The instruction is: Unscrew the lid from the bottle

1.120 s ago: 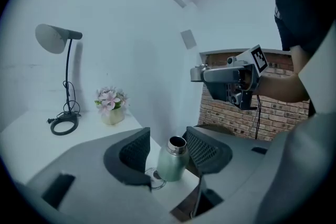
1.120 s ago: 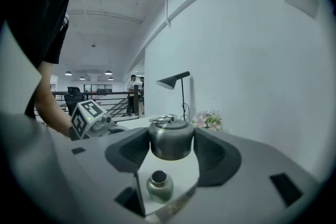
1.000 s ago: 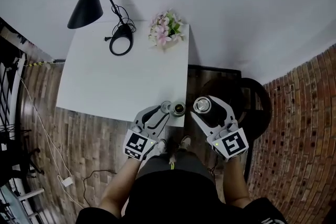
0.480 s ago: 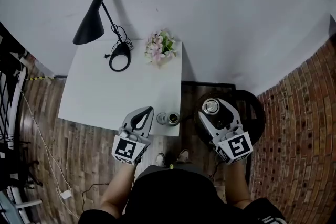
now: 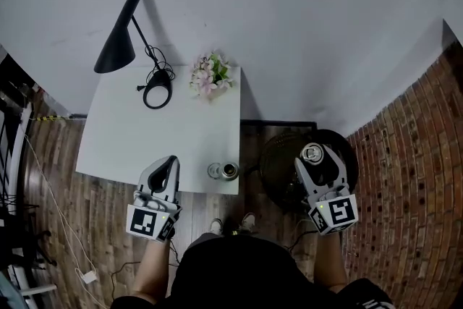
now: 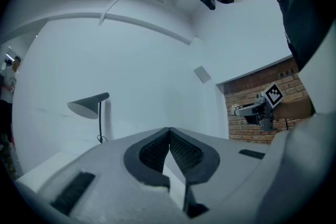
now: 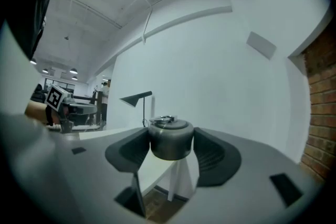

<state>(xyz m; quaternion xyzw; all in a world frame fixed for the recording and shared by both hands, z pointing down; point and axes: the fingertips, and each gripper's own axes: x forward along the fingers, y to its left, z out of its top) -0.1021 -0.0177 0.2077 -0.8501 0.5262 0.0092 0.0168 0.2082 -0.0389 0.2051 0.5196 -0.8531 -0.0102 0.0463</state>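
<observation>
Lid looks off: right tongs [image 5: 312,153] pinch the steel lid [image 7: 169,139] well apart from the bottle [image 5: 230,171] on the worktop [image 5: 145,134]; left tongs [image 6: 169,131] are pressed together, empty.

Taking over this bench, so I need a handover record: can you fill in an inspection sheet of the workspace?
Surface: white table, standing on wood floor.
Job's things: squat metal piece, bottle or lid unclear, in right gripper; two small round pieces at table's near edge.
Clutter: black lamp, flowers.
Grippers: left gripper fingers shut, empty; right gripper shut on metal piece, beside the table.
Cables: lamp cord; floor cable with adapter.
Surroundings: white wall, brick wall, dark round stool.
</observation>
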